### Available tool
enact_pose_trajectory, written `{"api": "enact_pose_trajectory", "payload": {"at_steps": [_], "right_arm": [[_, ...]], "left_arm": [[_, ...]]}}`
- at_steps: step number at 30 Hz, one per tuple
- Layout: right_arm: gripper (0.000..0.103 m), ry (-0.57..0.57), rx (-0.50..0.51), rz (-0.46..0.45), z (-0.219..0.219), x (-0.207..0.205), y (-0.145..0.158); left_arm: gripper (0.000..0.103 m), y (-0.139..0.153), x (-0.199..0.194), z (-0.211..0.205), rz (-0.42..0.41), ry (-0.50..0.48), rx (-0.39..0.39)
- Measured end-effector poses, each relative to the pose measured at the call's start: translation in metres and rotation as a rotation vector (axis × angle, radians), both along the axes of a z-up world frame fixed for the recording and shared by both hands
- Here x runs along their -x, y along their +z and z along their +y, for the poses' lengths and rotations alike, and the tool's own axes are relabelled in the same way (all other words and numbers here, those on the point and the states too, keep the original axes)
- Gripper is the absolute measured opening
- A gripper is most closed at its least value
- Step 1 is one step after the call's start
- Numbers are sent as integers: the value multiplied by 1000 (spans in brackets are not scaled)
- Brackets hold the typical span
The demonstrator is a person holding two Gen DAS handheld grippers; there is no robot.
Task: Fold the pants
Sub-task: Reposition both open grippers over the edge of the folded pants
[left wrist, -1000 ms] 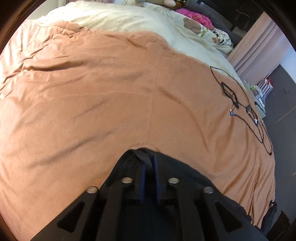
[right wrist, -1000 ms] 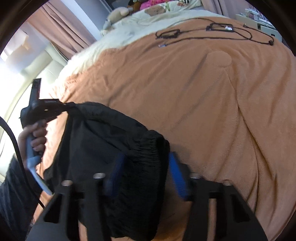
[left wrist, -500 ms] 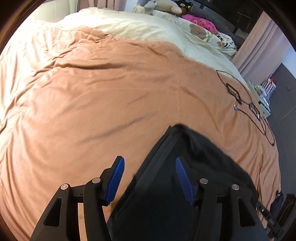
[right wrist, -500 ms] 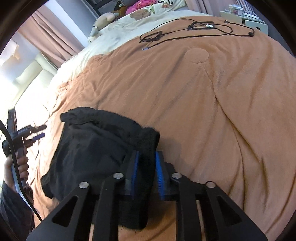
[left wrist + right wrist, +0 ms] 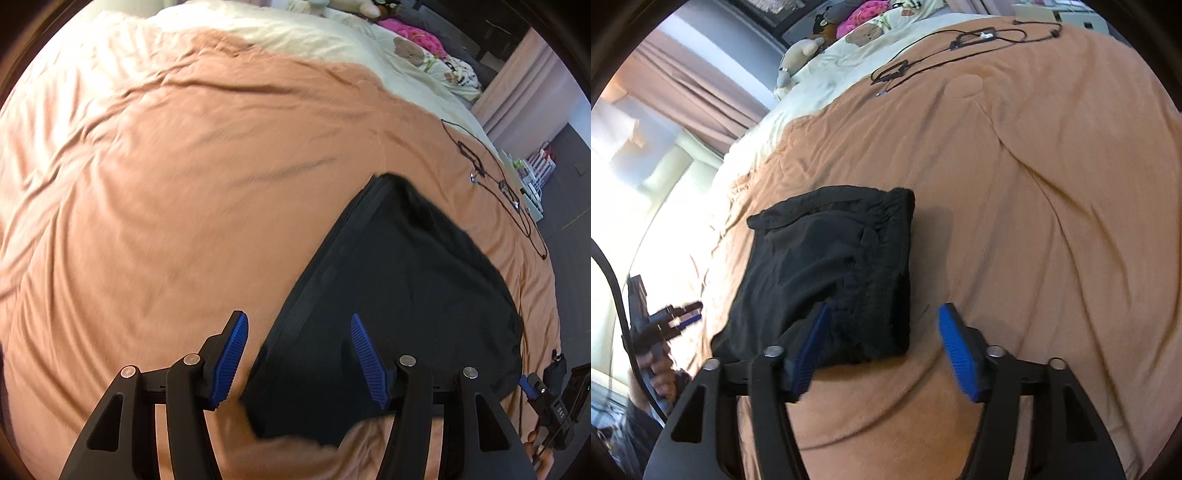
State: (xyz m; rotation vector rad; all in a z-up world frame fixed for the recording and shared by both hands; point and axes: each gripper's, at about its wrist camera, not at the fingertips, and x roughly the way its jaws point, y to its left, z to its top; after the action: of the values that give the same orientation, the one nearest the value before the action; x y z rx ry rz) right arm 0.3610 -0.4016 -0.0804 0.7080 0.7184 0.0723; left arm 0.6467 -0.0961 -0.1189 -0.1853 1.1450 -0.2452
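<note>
On an orange blanket (image 5: pixel 1052 221) covering a bed, black pants (image 5: pixel 827 273) lie folded into a compact rectangle. At nine o'clock in the right wrist view, the left gripper (image 5: pixel 685 314) hangs beside them, jaws apart and empty. At six o'clock, the right gripper (image 5: pixel 882 339) has just spread open, releasing the near edge. Folding looks essentially finished; perhaps smoothing remains.

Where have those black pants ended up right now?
The black pants lie folded on the orange blanket, just ahead of the open right gripper in its view, well short of the black cables near the bed's far end.
</note>
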Motion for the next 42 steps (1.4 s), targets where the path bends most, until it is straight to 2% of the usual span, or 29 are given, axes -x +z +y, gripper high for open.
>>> {"api": "enact_pose_trajectory", "payload": {"at_steps": [2, 4, 5, 9, 17, 20, 22, 29, 32, 38, 42], "right_arm": [[70, 1, -26, -17, 1, 5, -3], [72, 9, -59, -25, 2, 7, -6], [73, 11, -72, -25, 2, 6, -8], [79, 11, -143, -45, 0, 9, -17], [79, 55, -315, -52, -5, -5, -52], [79, 44, -318, -44, -15, -11, -60], [74, 28, -325, -33, -20, -13, -65], [72, -4, -282, -33, -29, -19, -66], [64, -12, -270, -15, -33, -17, -66], [63, -26, -255, -3, -20, -17, -55], [63, -38, -249, -26, -15, -17, -54]], "left_arm": [[62, -5, 12, 8, 17, 12, 18], [73, -9, 21, 14, 28, 21, 28], [75, -11, 25, 17, 32, 29, 30], [76, -16, 42, 26, 44, 59, 85], [76, -29, 58, 30, 85, 107, 203], [76, -37, 60, 27, 111, 107, 241], [76, -42, 61, 25, 117, 104, 257], [76, -61, 58, 23, 144, 136, 253], [76, -60, 61, 29, 154, 156, 232], [76, -66, 61, 39, 143, 160, 273], [76, -64, 54, 40, 67, 160, 300]]}}
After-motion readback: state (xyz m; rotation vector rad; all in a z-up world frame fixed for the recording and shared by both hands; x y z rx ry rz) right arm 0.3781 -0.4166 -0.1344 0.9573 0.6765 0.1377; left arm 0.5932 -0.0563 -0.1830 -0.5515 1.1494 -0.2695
